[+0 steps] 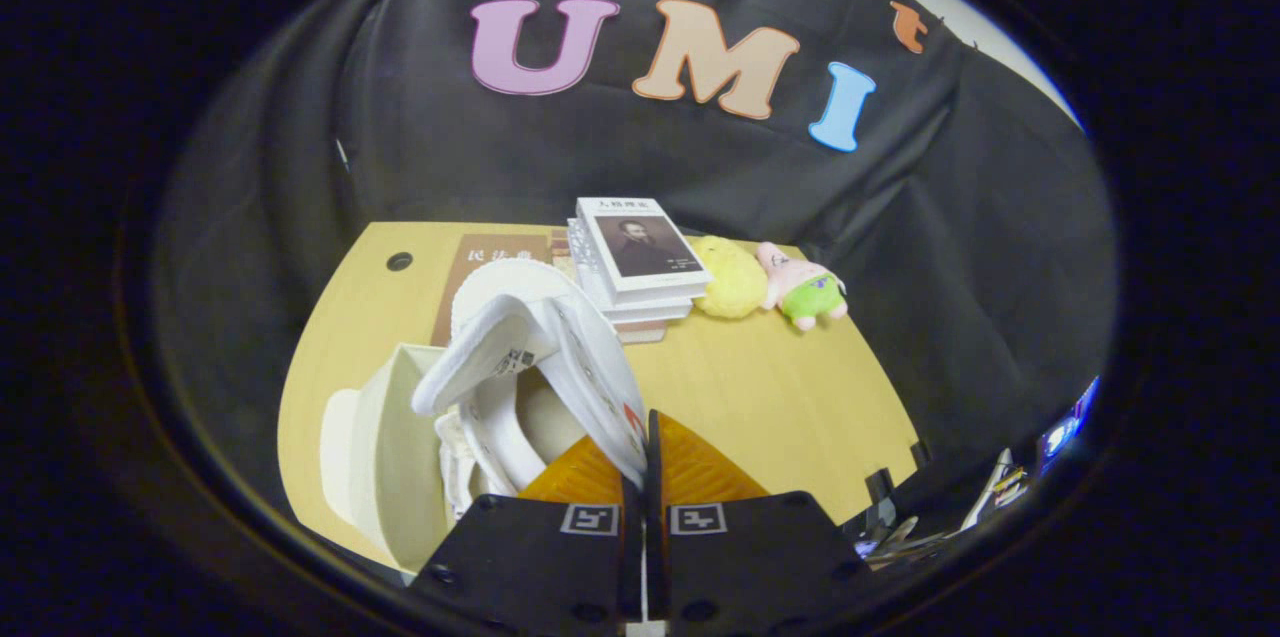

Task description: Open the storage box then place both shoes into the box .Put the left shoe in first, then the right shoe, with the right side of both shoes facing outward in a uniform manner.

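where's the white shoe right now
In the gripper view the white shoe hangs pinched by its collar in the tongs, over the open white storage box on the wooden table, with the stacked books beyond.

Gripper view: fisheye camera mounted on the gripper [645, 477], looking forward and downward along its fingers [590, 477]. Held close above the near edge of the wooden table [760, 387]. Faces the far booth wall beyond the table.
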Motion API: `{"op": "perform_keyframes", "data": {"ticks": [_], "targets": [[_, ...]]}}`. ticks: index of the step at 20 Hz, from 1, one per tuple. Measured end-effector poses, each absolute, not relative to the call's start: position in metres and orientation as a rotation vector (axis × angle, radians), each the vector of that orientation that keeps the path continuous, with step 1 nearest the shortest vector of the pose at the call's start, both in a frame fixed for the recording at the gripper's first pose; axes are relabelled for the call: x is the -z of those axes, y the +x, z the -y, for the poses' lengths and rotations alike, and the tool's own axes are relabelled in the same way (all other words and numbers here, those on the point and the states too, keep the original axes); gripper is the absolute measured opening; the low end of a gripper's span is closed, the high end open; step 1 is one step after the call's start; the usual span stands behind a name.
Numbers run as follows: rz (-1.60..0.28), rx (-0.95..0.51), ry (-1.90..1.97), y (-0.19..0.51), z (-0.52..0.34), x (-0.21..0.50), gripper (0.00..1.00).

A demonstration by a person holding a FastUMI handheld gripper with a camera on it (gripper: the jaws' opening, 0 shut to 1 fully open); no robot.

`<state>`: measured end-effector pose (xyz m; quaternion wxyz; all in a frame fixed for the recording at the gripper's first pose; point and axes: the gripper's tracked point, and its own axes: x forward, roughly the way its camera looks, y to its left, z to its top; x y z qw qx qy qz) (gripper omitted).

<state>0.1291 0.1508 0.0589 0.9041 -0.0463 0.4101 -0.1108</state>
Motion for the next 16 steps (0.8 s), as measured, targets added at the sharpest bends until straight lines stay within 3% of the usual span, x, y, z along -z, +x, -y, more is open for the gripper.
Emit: {"op": "perform_keyframes", "data": {"ticks": [7, 16], "targets": [[-0.919, 0.236, -0.091, 0.120, -0.184, -0.019, 0.05], [-1.122, 0.283, -0.117, 0.097, -0.159, 0.061, 0.05]]}}
